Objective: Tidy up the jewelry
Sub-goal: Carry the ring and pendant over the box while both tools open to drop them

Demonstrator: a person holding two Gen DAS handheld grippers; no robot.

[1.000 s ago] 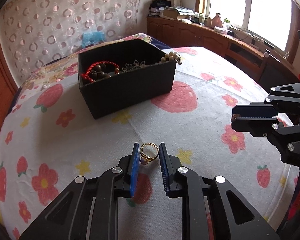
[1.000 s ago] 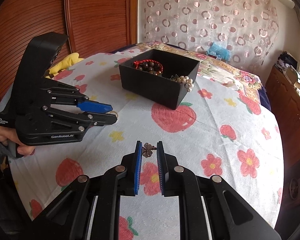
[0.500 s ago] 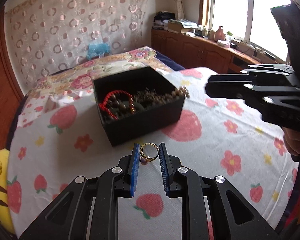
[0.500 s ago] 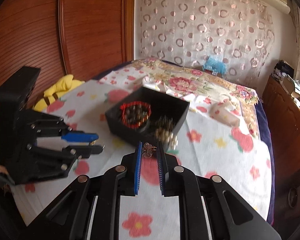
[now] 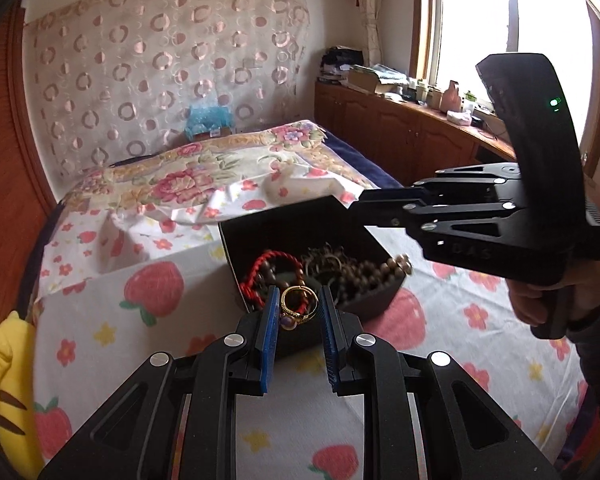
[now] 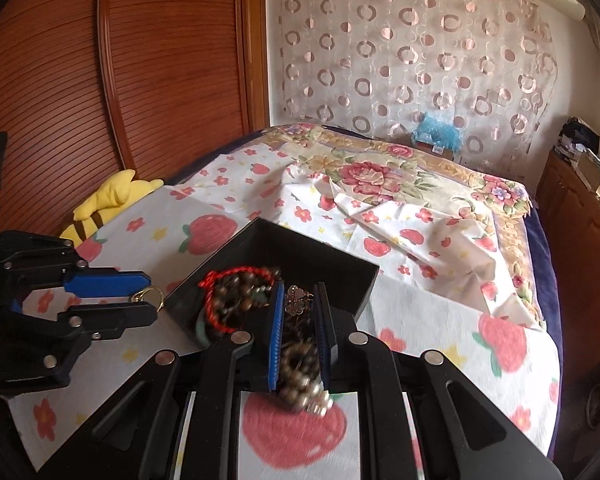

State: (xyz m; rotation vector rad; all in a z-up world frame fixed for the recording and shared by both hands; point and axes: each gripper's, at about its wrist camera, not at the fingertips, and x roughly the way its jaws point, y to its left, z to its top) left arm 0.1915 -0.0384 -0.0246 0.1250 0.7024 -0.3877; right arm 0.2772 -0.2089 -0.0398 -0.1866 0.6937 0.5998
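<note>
Left wrist view: left gripper [image 5: 299, 307], pads nearly closed, pinches gold ring [image 5: 298, 305] just before the near wall of black box [image 5: 374, 300]. Box sits on strawberry-print cloth [image 5: 148, 344], holding red cord bracelet [image 5: 274, 264] and brown bead strands [image 5: 364, 274].

Right wrist view: right gripper [image 6: 299, 300], equally narrow, grips bronze charm [image 6: 298, 299] above box interior [image 6: 300, 250]. Yellow plush [image 6: 112, 196] lies at cloth edge.

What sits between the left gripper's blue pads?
In the left wrist view, a gold ring with a purple stone sits pinched between the left gripper pads, in front of the black box.
</note>
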